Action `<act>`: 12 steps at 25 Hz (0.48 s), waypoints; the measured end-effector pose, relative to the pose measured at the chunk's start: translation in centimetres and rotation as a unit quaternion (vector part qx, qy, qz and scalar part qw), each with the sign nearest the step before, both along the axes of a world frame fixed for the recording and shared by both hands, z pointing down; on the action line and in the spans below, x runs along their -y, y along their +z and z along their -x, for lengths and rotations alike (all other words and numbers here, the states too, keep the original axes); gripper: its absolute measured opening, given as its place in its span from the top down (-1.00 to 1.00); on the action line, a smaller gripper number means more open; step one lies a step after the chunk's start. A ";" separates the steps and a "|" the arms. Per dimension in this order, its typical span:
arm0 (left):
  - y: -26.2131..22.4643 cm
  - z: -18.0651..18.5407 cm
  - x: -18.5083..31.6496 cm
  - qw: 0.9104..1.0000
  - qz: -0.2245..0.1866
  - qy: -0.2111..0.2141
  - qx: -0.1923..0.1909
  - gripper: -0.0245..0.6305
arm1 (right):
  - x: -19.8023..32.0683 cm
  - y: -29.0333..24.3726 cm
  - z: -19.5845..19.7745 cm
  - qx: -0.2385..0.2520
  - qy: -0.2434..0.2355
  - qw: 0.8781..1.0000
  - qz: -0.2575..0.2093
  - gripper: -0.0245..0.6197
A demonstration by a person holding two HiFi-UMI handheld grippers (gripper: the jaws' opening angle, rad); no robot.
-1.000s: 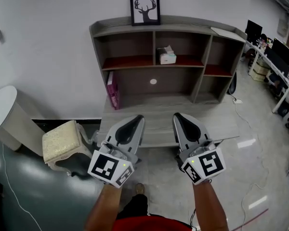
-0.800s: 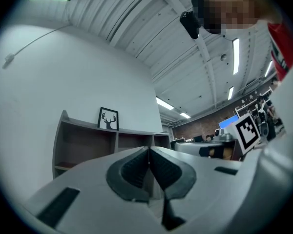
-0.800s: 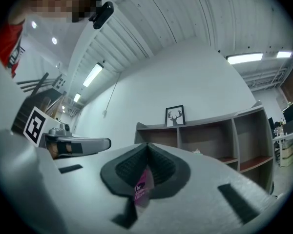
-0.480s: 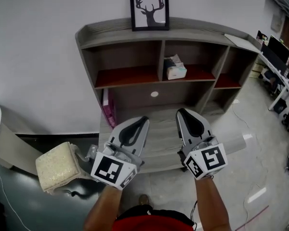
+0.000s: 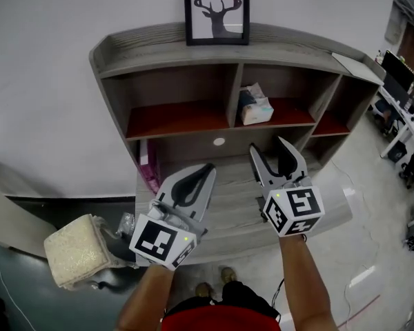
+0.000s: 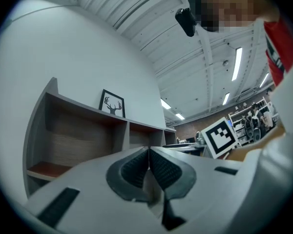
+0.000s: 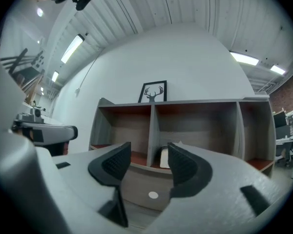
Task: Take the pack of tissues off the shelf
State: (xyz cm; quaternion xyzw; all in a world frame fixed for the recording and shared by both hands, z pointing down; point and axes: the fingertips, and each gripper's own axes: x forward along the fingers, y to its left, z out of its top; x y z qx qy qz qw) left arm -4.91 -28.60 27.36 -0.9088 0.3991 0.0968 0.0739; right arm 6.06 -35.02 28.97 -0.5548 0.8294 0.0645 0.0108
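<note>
The pack of tissues [image 5: 255, 107] is sitting in the upper middle bay of the shelf [image 5: 172, 50], at 12 o'clock from the right tongs [image 5: 269, 149], the nearer pair, well apart. Their jaws have just been opening, gripping nothing. The left tongs [image 5: 206, 169] are hanging clenched, empty.

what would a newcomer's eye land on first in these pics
The two grippers fill the foreground of the head view: the left gripper is shut, and the right gripper has jaws that have just been opening, with nothing between them. Behind them stands a grey shelf unit, with the pack of tissues in its upper middle compartment and a framed deer picture on top.
</note>
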 end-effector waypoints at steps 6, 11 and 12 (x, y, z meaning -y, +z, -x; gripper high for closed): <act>0.5 -0.5 3.0 1.000 0.007 -0.011 -0.006 0.90 | 5.6 1.4 -1.2 -0.010 0.015 0.999 0.033 -0.08; 1.1 -1.2 5.3 1.000 0.012 -0.019 -0.006 0.89 | 9.9 2.9 -2.1 -0.024 0.025 0.997 0.066 -0.35; 1.3 -1.3 5.7 1.000 0.014 -0.020 -0.006 0.89 | 10.7 3.3 -2.3 -0.027 0.028 0.996 0.075 -0.40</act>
